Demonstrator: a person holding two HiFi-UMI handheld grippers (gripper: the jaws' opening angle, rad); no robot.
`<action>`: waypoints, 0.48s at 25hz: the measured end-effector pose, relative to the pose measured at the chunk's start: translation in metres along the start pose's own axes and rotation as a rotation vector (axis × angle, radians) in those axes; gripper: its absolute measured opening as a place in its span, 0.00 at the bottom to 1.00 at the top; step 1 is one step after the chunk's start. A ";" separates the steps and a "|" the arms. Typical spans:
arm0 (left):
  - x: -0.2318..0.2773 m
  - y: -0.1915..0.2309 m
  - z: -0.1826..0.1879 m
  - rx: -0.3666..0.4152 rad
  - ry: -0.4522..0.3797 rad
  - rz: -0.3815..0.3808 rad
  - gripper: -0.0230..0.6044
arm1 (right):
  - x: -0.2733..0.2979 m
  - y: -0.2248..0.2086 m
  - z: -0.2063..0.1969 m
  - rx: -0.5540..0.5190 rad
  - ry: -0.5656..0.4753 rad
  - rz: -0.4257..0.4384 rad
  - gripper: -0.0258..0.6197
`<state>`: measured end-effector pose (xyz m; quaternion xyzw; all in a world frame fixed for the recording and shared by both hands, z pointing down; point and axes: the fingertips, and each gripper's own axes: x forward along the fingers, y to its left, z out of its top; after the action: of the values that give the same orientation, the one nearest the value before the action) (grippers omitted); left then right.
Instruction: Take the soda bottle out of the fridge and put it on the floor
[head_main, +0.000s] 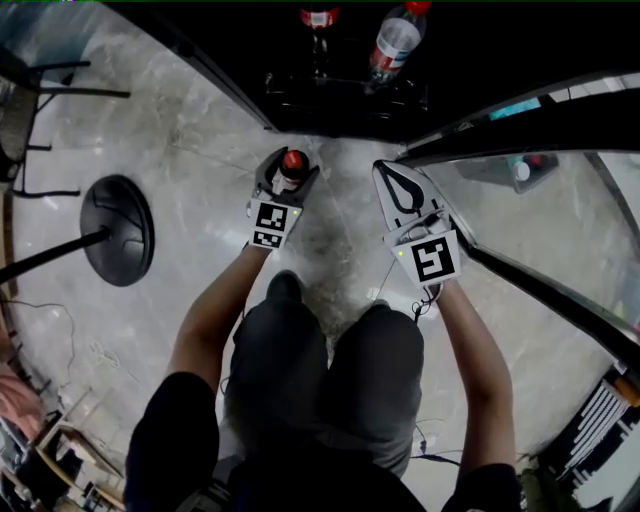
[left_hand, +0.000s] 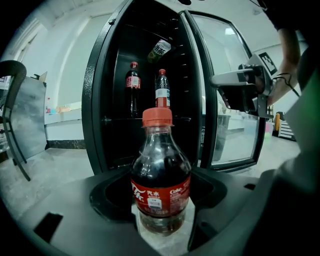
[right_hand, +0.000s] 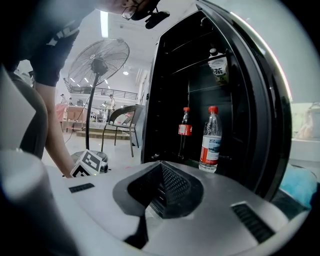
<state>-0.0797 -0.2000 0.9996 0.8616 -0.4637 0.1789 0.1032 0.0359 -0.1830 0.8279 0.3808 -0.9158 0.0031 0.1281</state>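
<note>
Soda bottle upright between jaws of my left claw, gripped at label, red cap up. Already out of fridge, low over floor. Base looks down on floor, contact not certain.

Step, I judge: set-down.
- Hold bottle plumb, lower till base sits flat.
- Spread jaws evenly.
- Back off straight, no nudge.

Right claw closed, empty, near open door. Best kept clear.
</note>
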 end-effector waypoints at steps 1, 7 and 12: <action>0.002 -0.001 -0.004 -0.004 0.000 0.001 0.54 | 0.000 0.001 -0.005 -0.007 0.006 0.005 0.07; 0.020 -0.003 -0.034 -0.014 0.016 0.014 0.54 | 0.004 0.003 -0.032 -0.010 0.032 0.011 0.07; 0.030 -0.004 -0.056 0.001 0.035 0.009 0.54 | 0.007 0.007 -0.049 -0.015 0.040 0.015 0.07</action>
<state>-0.0730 -0.2017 1.0625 0.8564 -0.4654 0.1945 0.1099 0.0376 -0.1786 0.8774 0.3729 -0.9158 0.0049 0.1492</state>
